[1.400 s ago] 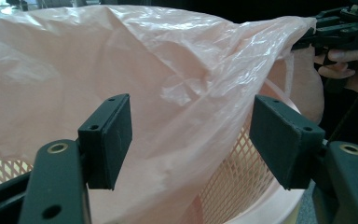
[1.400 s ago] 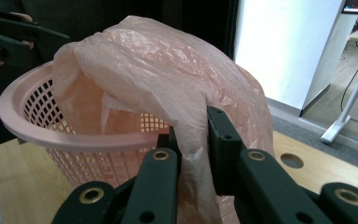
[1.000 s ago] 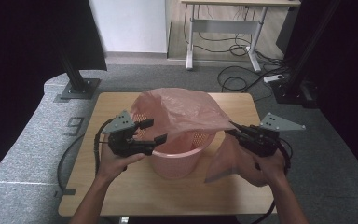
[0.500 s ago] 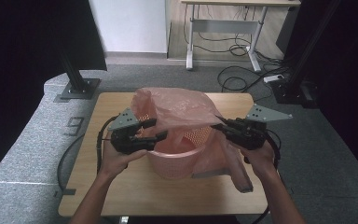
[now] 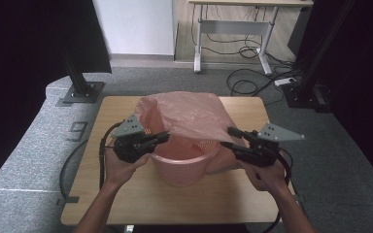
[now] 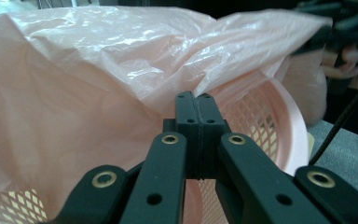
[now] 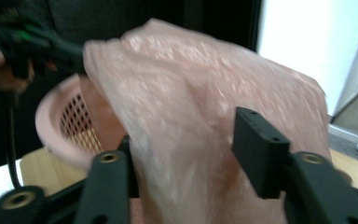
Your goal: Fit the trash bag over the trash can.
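Pink plastic bag drapes over a pink mesh wastebasket that stands near the middle of the wooden desk in the high view. The film rises in a loose dome over the far rim and hangs down the basket's right side, leaving the near part of the opening bare, so the lattice wall shows inside.

Left of the basket in that view, the left gripper points right toward the rim, held in the person's left hand. In the left gripper view its fingers are pressed flat together, having just closed; their tips sit at the edge of the bag just above the basket's rim, and whether a fold of film is caught between them I cannot tell.

At the right of the high view the right gripper points left at the hanging film, held in the right hand. In the right gripper view its fingers stand apart at a middling width, having just been opening, with the blurred bag bulging up between them; the right finger stands clear of the film, while the left one is hidden behind it. The basket shows at the left of that frame.

Grey carpet surrounds the desk, and a white table frame stands at the top of the high view.
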`<state>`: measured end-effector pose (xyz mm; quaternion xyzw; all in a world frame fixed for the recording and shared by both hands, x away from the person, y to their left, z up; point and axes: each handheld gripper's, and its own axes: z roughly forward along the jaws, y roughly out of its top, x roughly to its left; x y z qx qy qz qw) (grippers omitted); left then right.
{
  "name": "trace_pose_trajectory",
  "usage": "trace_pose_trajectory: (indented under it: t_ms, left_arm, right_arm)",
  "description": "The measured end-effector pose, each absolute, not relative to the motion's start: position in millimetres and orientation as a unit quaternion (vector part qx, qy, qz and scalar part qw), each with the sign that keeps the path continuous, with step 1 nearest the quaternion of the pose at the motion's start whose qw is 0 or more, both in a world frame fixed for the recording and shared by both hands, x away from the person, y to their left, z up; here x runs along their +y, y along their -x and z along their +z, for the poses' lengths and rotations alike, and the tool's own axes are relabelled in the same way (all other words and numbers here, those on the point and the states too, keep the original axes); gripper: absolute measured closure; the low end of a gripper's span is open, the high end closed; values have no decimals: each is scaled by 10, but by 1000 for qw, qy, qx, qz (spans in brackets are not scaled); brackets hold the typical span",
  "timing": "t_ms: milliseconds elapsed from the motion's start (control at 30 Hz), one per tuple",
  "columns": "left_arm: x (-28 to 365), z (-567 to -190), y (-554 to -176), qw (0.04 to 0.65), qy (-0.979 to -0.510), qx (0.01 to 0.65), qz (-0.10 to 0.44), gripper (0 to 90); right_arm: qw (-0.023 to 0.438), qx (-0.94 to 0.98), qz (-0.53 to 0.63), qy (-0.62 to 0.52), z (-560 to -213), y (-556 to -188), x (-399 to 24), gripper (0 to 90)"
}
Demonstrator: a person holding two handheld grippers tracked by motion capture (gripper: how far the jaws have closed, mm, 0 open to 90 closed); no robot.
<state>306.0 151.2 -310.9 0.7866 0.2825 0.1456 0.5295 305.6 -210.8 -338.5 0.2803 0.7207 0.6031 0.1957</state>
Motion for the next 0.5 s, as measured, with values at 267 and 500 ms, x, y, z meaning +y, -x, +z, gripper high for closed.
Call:
trace_pose_trajectory:
  t_ms: [267,500]
  left_arm:
    - [1533,-3117,-3073,519,-788,298,143,898]
    - [1553,-3139,-3093,518,-788,303,136,899]
  right_arm:
    - [227,726,575,-302,-3700,-2841,-2342,413]
    - [227,731,547,-338,-3824,-2830,-2450,421]
